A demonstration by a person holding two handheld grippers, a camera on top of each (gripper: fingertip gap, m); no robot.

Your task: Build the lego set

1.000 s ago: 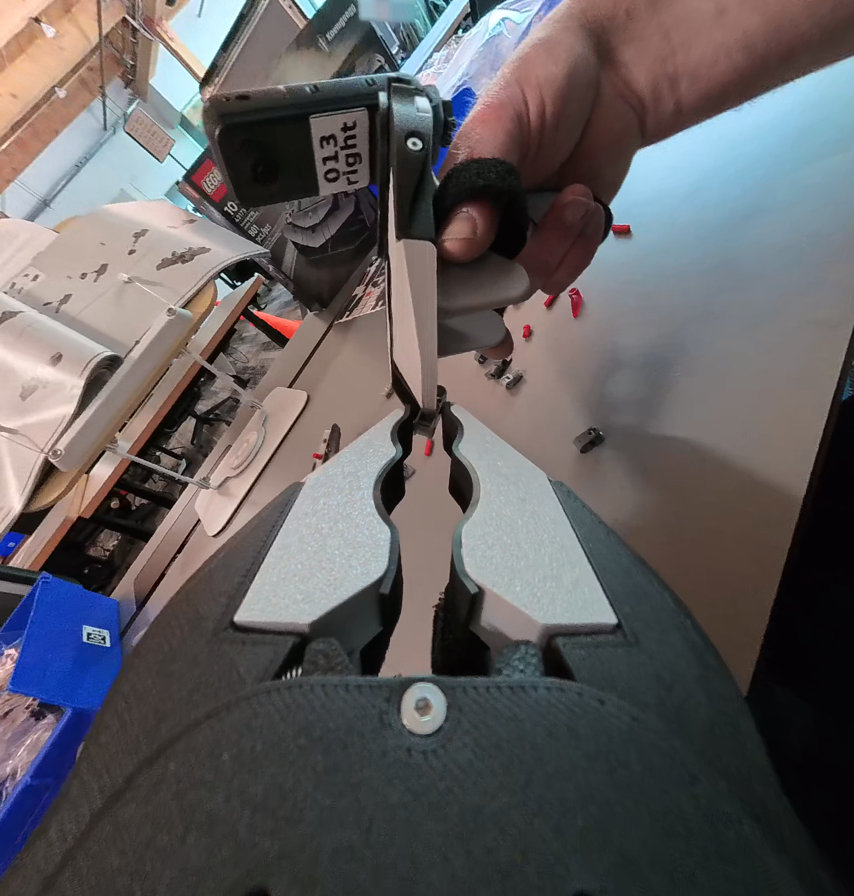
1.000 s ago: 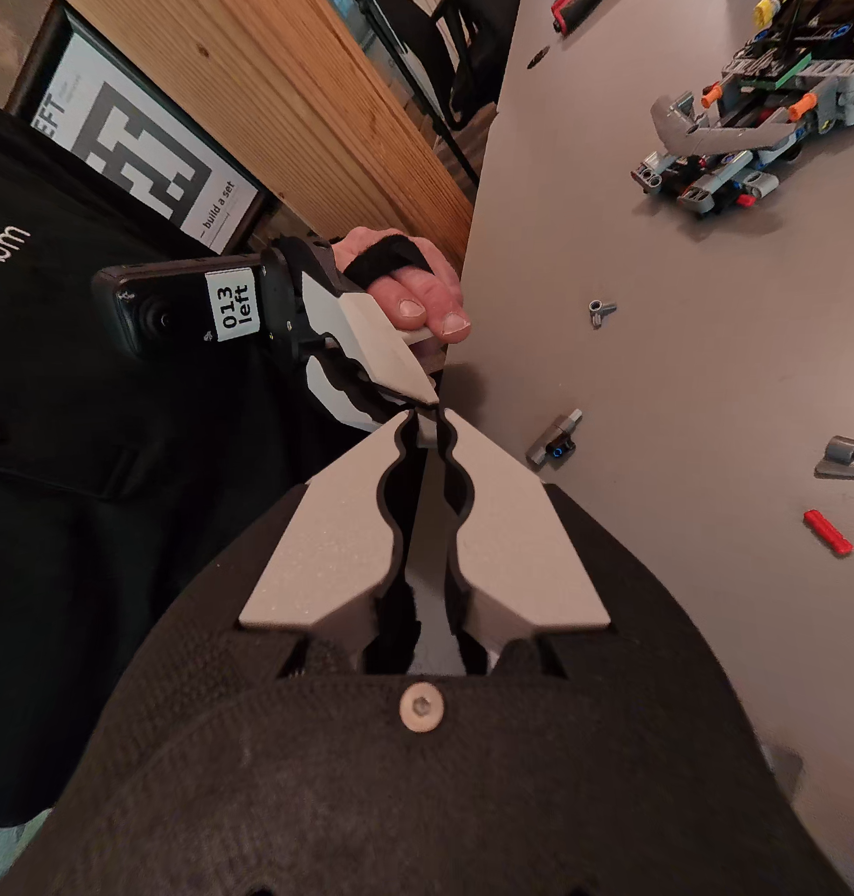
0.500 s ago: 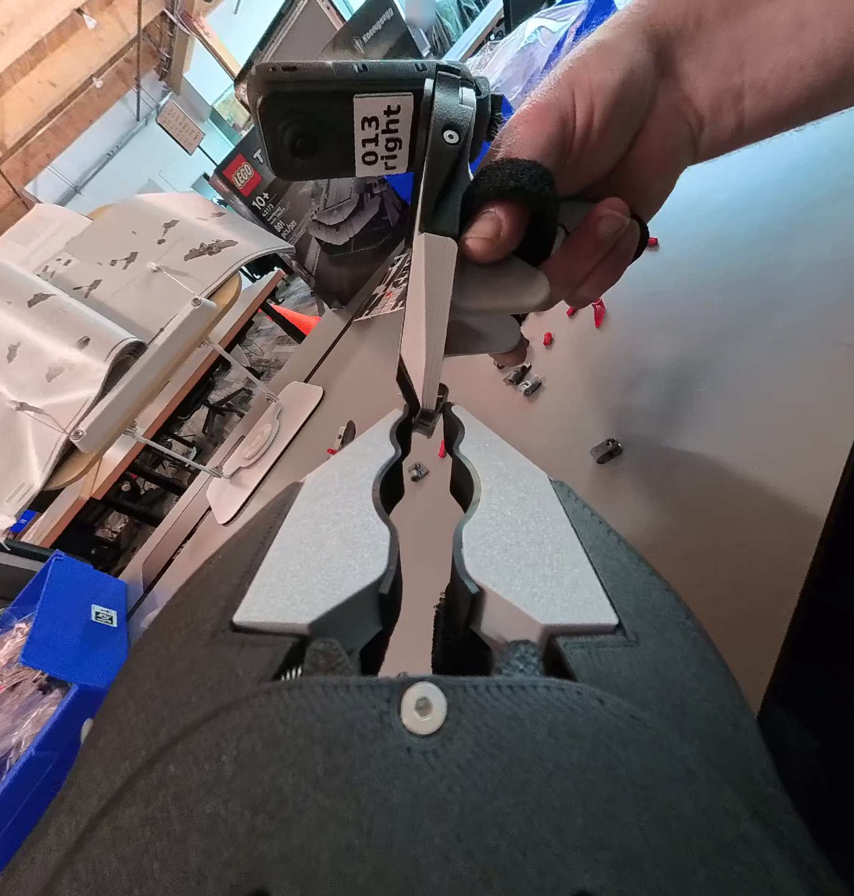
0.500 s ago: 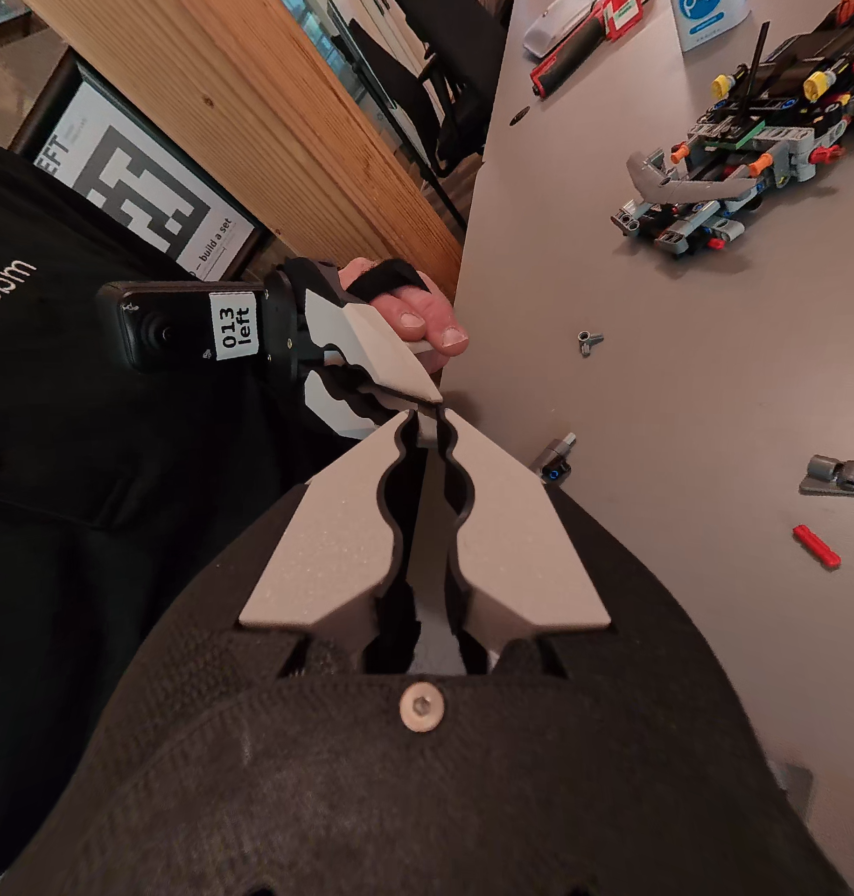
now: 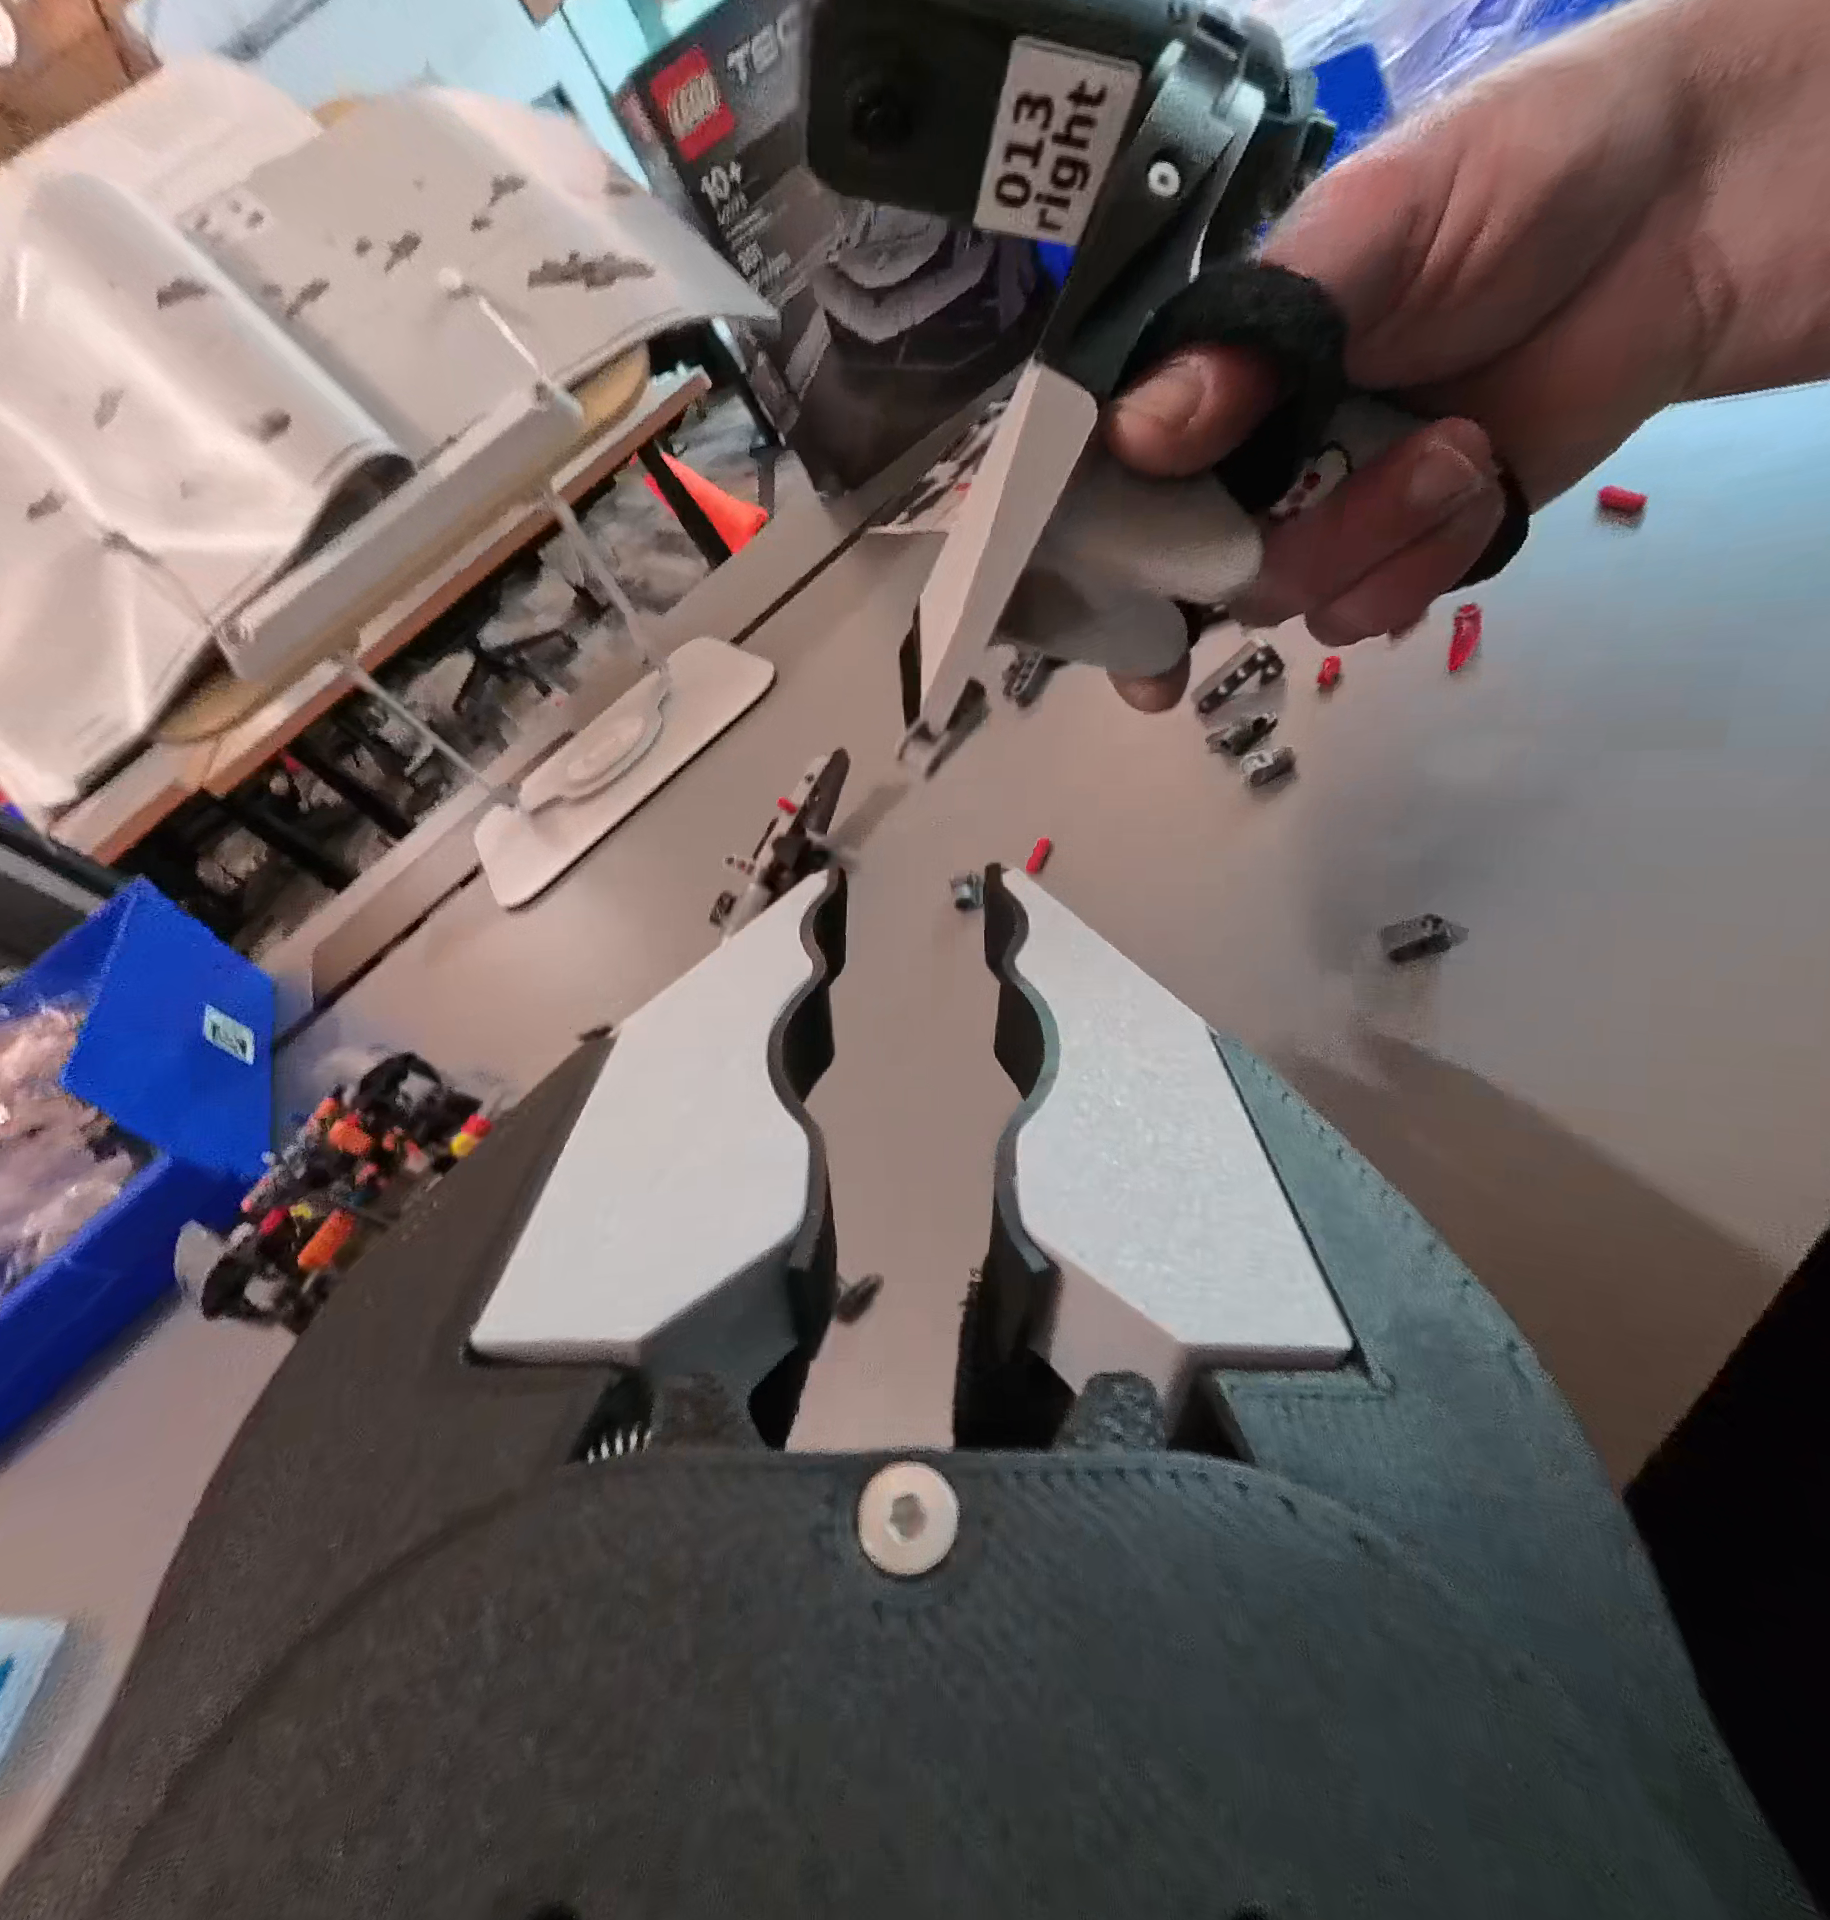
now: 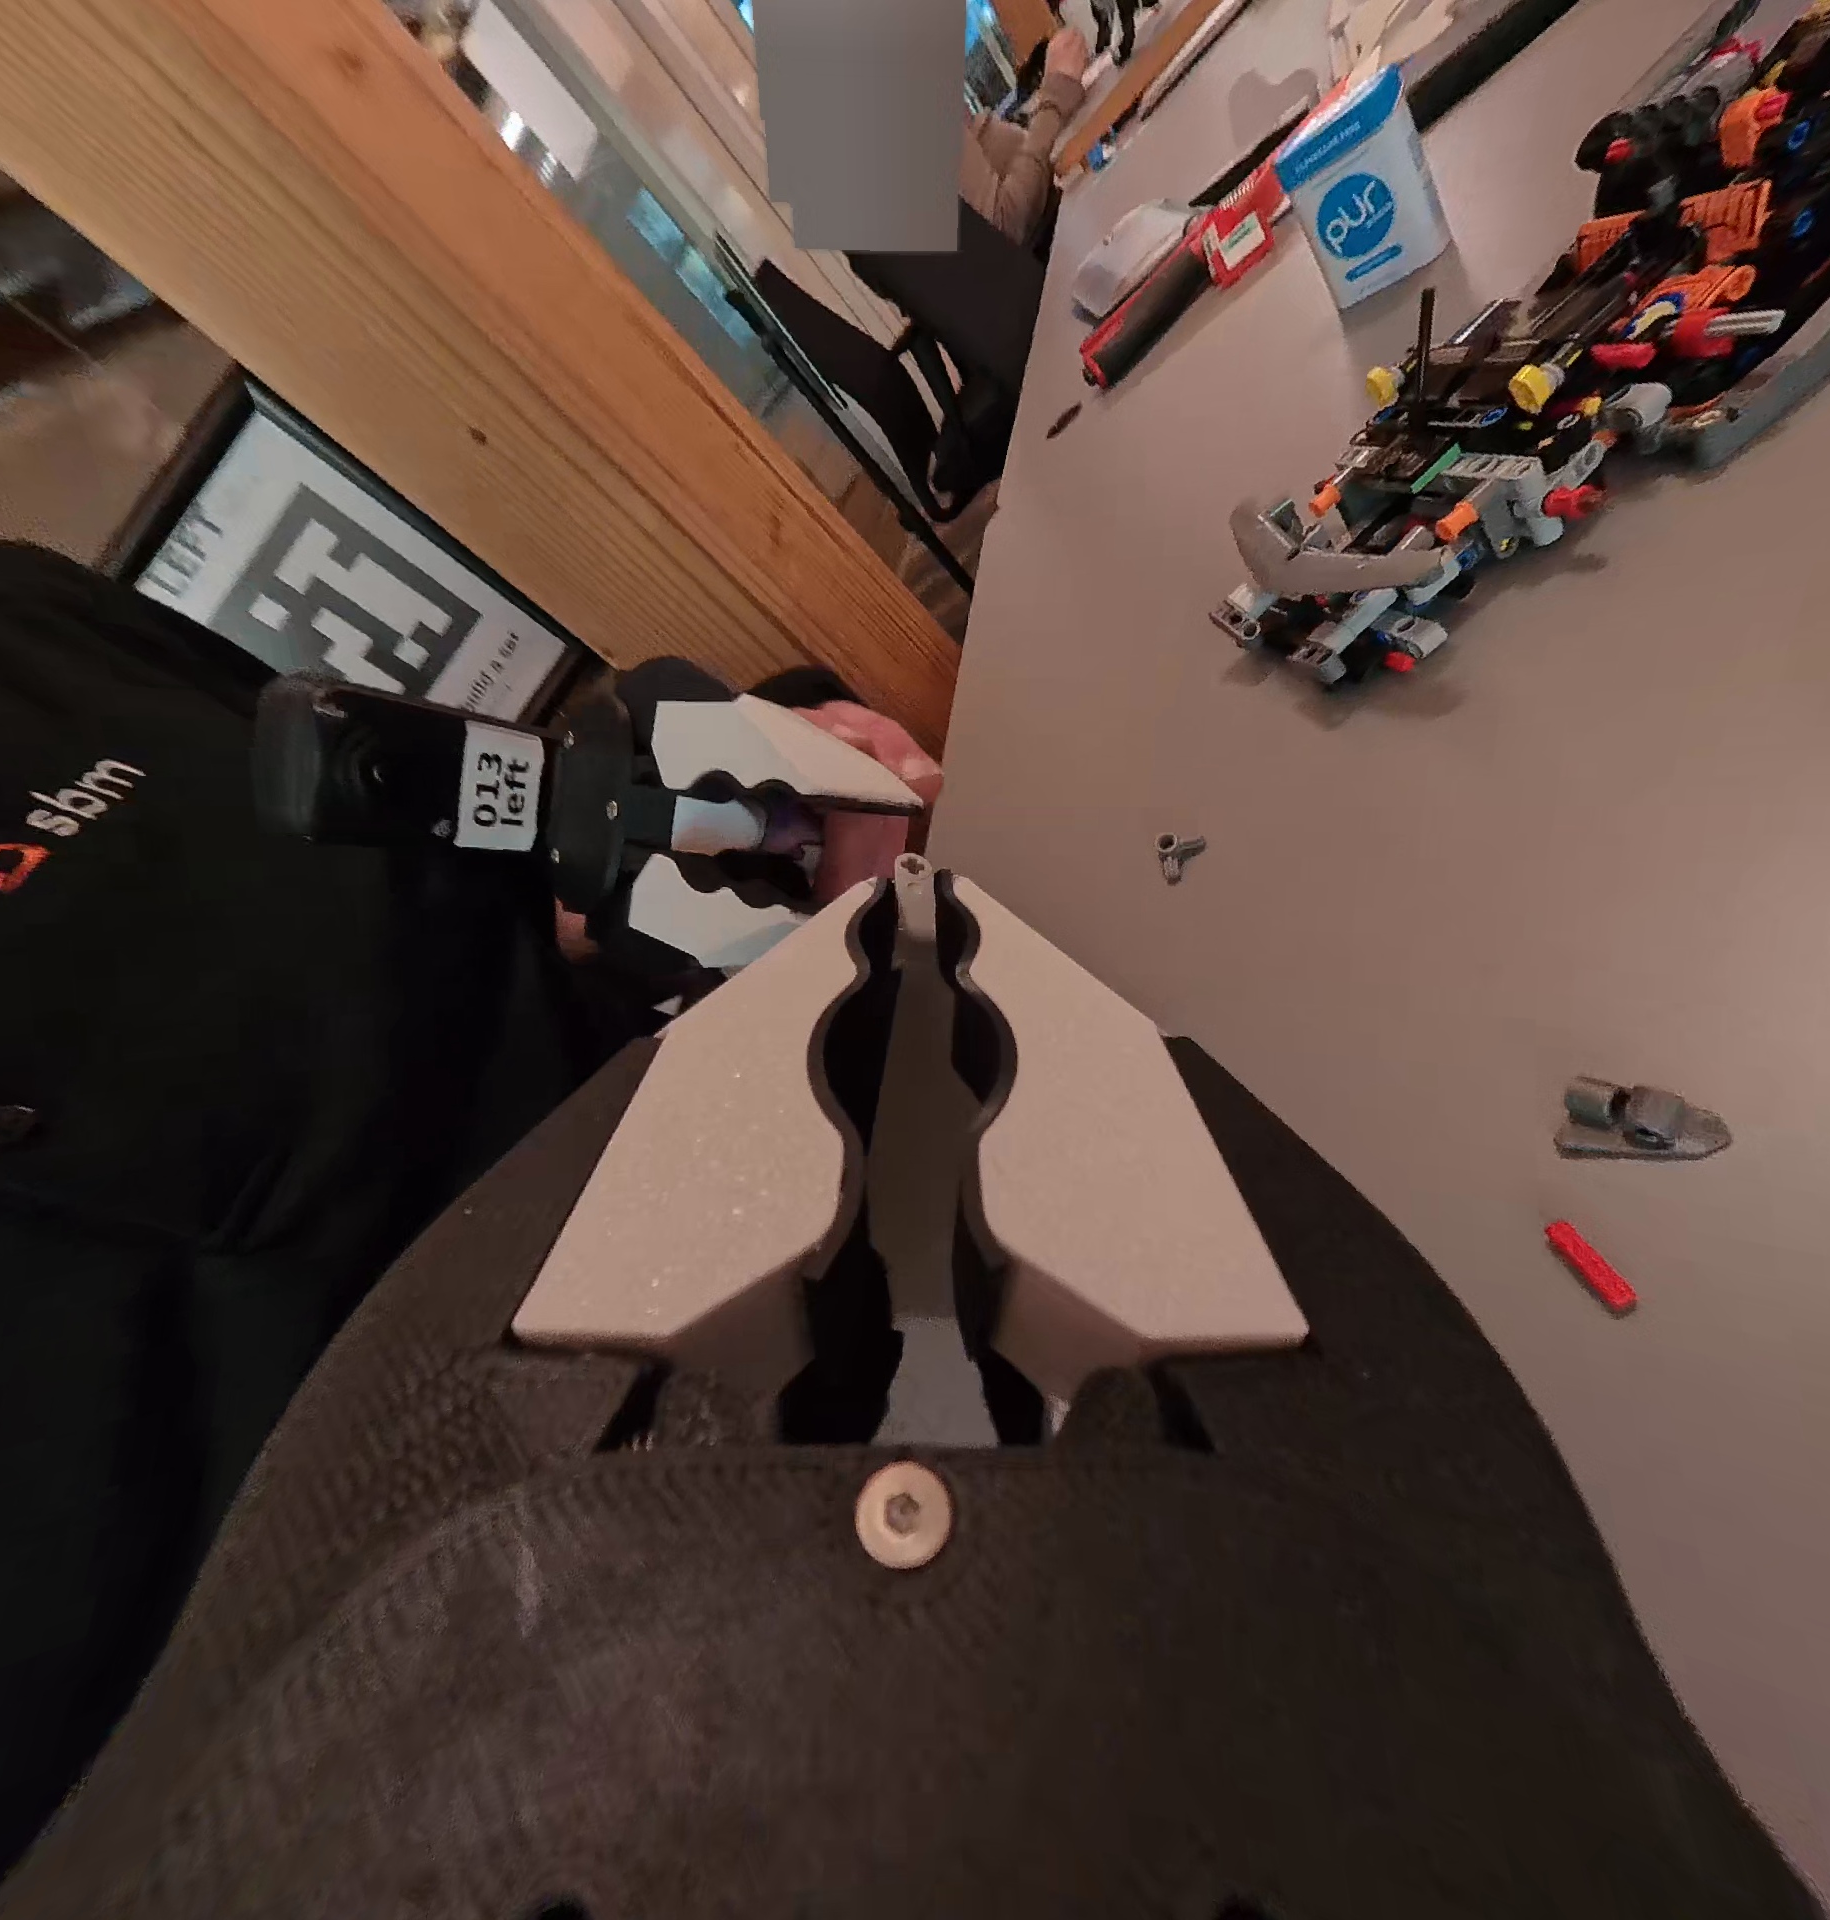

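Observation:
My right gripper (image 6: 911,896) is shut on a small light grey lego pin (image 6: 912,871) that sticks out past its tips, held above the grey table (image 6: 1358,935). In the left wrist view the right gripper (image 5: 932,740) hangs tip-down from a hand, a little ahead of and above my left gripper (image 5: 916,885). The left gripper is open and empty, and it also shows in the right wrist view (image 6: 849,831). The part-built lego car (image 6: 1410,540) stands far right on the table, apart from both grippers. It shows blurred in the left wrist view (image 5: 339,1174).
Loose pieces lie about: a grey connector (image 6: 1179,854), a grey part (image 6: 1638,1122), a red bar (image 6: 1591,1262), a dark piece (image 5: 1420,935), grey bits (image 5: 1243,727). A blue bin (image 5: 163,1049), an instruction book on a stand (image 5: 267,364) and a lego box (image 5: 786,260) stand beyond. Both grippers' tips are close together, under 4 cm apart. The dark piece (image 5: 1420,935) is about 12 cm from my left fingertips.
The two grippers were tip to tip on the small piece. My left gripper has opened and drawn back; the right gripper keeps the piece and has lifted away.

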